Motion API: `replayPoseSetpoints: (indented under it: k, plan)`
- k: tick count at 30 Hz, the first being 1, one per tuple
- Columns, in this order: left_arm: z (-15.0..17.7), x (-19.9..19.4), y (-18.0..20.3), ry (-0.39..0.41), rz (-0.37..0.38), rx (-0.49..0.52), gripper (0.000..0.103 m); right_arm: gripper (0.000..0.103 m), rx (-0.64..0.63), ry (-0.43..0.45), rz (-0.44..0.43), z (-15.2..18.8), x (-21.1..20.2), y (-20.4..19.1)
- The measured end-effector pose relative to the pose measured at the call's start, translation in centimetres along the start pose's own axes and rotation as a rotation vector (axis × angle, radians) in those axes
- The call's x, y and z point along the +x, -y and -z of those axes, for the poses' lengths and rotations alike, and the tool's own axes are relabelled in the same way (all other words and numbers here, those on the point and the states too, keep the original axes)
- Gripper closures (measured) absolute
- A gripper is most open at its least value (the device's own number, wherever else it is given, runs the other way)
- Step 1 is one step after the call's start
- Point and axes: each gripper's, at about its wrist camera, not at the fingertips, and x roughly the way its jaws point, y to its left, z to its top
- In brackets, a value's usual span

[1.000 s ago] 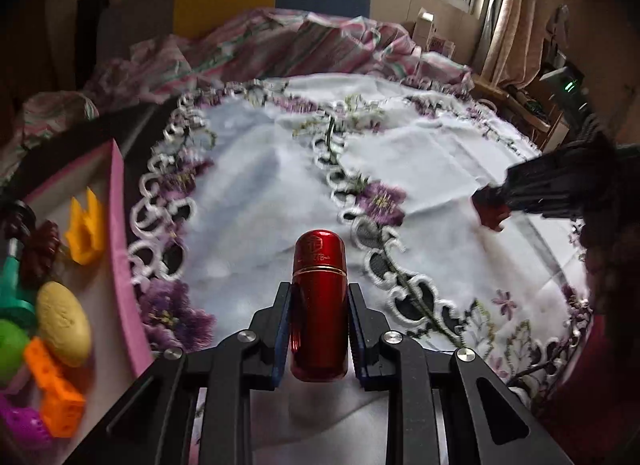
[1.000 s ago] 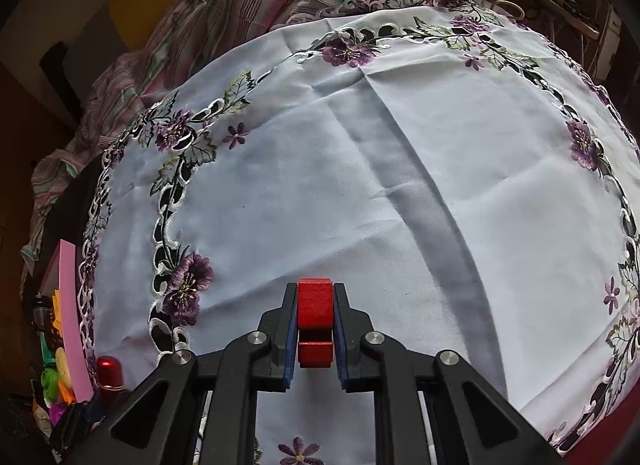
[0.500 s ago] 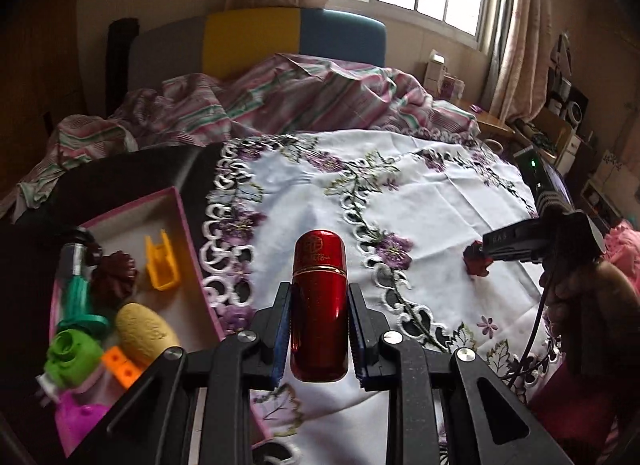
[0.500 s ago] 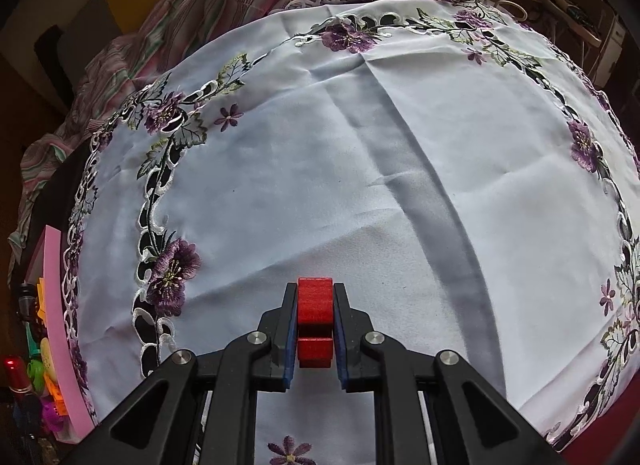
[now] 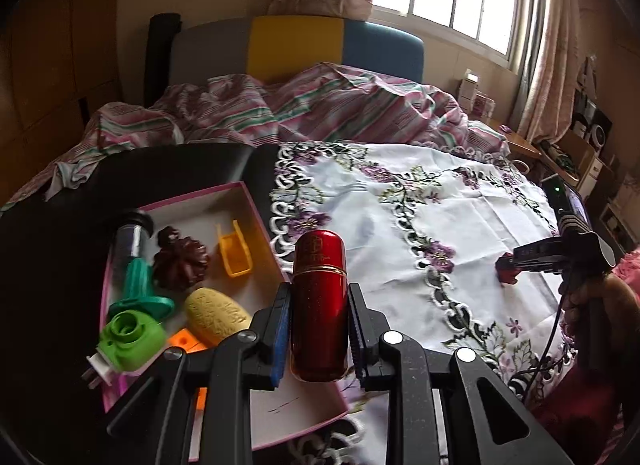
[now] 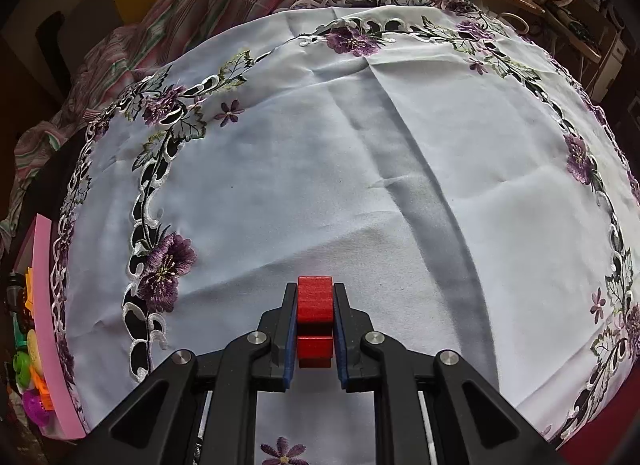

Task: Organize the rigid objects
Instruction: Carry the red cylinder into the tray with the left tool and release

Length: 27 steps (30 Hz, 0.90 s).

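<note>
In the left wrist view, the pink box (image 5: 256, 221) at left centre is crowded along its left half: green spool (image 5: 130, 339), teal piece (image 5: 138, 285), brown rosette (image 5: 180, 259), yellow oval (image 5: 216, 315), orange clip (image 5: 234, 251). Bare floor shows at its upper corner and lower right. The white embroidered cloth (image 5: 460, 233) across the right is open, except at far right where the right gripper (image 5: 506, 269) reaches in, apparently just above it. The right wrist view shows the cloth's middle bare.
</note>
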Motion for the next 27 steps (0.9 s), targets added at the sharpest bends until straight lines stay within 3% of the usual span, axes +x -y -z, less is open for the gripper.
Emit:
replayPoseSetpoints:
  k: [12, 22, 27]
  plan:
    - [1.6, -0.7, -5.1, -0.027, -0.072, -0.08, 0.077, 0.089, -0.019, 0.009, 0.027, 0.0, -0.1, -0.1]
    - [1.6, -0.7, -12.8, -0.059, -0.051, -0.284, 0.077, 0.089, -0.025, 0.023, 0.03, 0.1, -0.2, -0.3]
    - [1.1, 0.1, -13.7, -0.063, -0.023, -0.301, 0.077, 0.089, -0.027, 0.034, 0.023, 0.1, -0.5, -0.4]
